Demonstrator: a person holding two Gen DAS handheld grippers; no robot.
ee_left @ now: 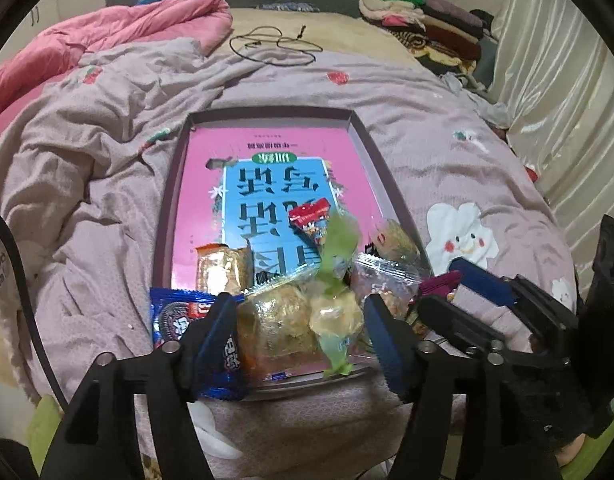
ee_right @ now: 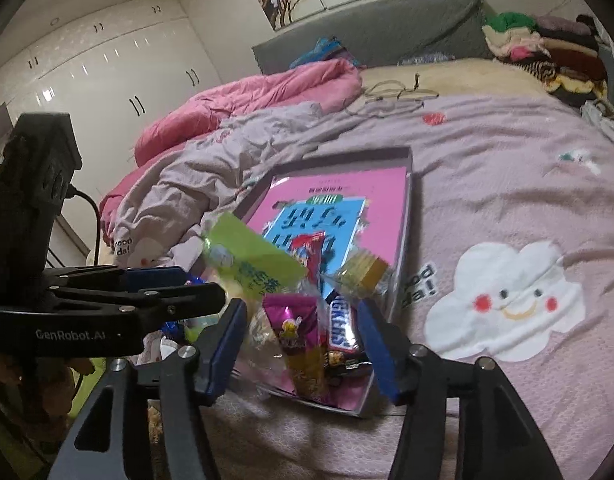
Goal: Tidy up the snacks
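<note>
A shallow box (ee_left: 365,148) with a pink and blue printed bottom lies on the bed; it also shows in the right wrist view (ee_right: 407,200). Several snacks are piled at its near end. My left gripper (ee_left: 299,332) is open over the pile, above a clear-wrapped pastry (ee_left: 275,320) and a blurred green-wrapped snack (ee_left: 337,248), with a blue Oreo pack (ee_left: 175,312) under its left finger. My right gripper (ee_right: 303,340) is open above a magenta packet (ee_right: 291,320) and a Snickers bar (ee_right: 341,324). The green snack (ee_right: 251,268) appears blurred in this view too.
The bed has a lilac quilt with a white cloud patch (ee_right: 503,300). A pink duvet (ee_left: 127,40) is bunched at the back left, folded clothes (ee_left: 427,24) are stacked at the back right, and a black cable (ee_left: 271,46) lies beyond the box.
</note>
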